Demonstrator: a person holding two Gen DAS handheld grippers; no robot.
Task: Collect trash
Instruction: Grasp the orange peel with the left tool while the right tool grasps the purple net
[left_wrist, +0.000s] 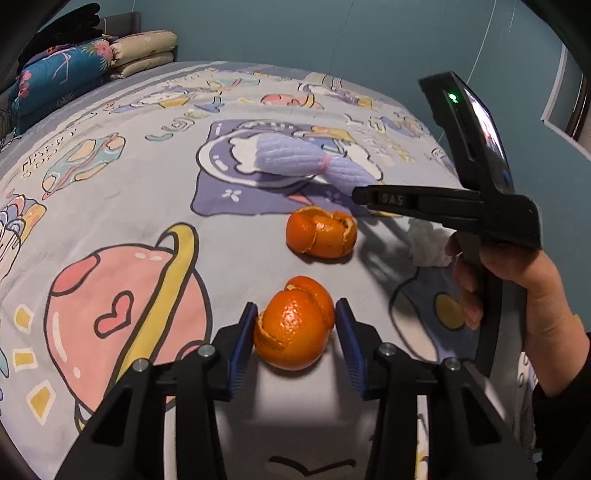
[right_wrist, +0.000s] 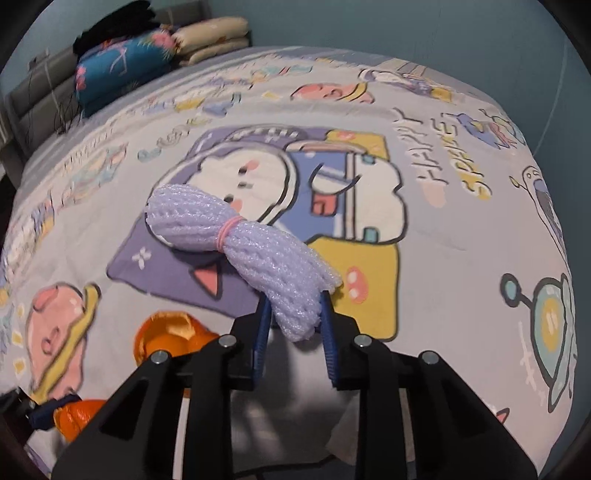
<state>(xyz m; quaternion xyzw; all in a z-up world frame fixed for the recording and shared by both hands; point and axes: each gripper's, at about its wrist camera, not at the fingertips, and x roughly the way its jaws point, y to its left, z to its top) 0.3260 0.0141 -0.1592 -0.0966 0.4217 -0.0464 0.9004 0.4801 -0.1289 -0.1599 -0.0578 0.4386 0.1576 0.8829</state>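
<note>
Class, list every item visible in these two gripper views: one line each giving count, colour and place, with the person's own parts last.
orange peel: two, orange; one between the left gripper's pads, the other farther up the bed.
foam net: one, lilac, tied with a pink band; near end between the right gripper's pads.
tissue: one, white, behind the right gripper.
bedsheet: one, grey cartoon print, under everything.
folded bedding: stacked, blue floral and beige, at the headboard.
left gripper: black, blue pads, closed on the near peel.
right gripper: black, blue pads, closed on the net.
hand: one, holding the right gripper's handle.
</note>
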